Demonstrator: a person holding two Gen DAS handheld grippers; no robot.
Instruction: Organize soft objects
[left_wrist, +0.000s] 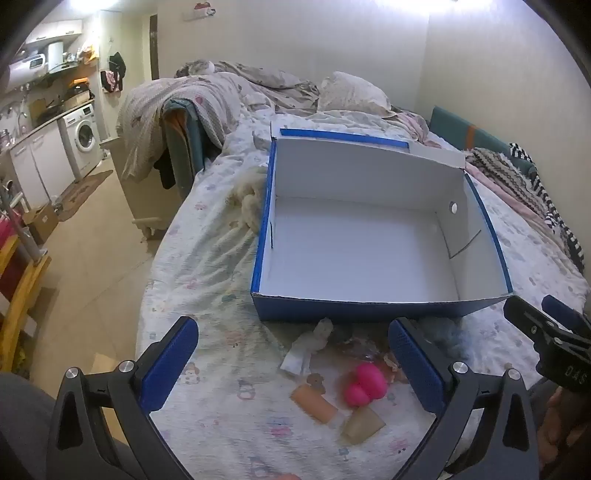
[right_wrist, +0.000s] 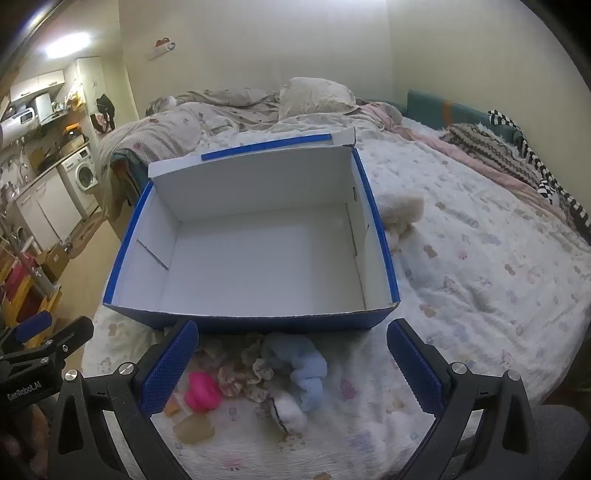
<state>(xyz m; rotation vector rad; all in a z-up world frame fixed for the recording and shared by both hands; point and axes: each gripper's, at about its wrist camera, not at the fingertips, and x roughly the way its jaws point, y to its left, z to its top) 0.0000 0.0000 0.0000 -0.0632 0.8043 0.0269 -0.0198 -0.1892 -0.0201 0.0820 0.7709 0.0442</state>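
Our two pairs of blue-padded fingers stand spread as wide as they go above a patterned bed, both tipped down toward the bedsheet, and neither grips or touches anything. Between the left gripper (left_wrist: 291, 354) and its target lies a small heap of soft things on the white printed bedsheet (left_wrist: 207, 266): a bright pink rounded squishy toy (left_wrist: 364, 384), a peach-coloured foam cylinder (left_wrist: 314, 402) whose long axis runs from upper left to lower right across the view, and a tan cone-shaped foam piece (left_wrist: 364, 424) just beside it. From the right gripper (right_wrist: 291, 354) we see the same heap: a pale blue plush scrunchie (right_wrist: 299, 365) sits nearly centred between the open fingers, a floral fabric scrunchie (right_wrist: 243, 373) touches it on the left, and a small white fluffy ball (right_wrist: 290, 408) rests against its near end. The pink toy lies close beside the right gripper's left finger, so we judge the blue scrunchie the likelier pick for the right hand and the pink and peach pieces the likelier picks for the left. Just beyond the heap, straight ahead of both grippers, stands the empty blue cardboard box with a white interior (right_wrist: 380, 236), its near wall almost touching the pile. A cream fluffy plush (right_wrist: 402, 210) rests against the box's far side, well apart from either hand. Nothing has yet gone into the box.
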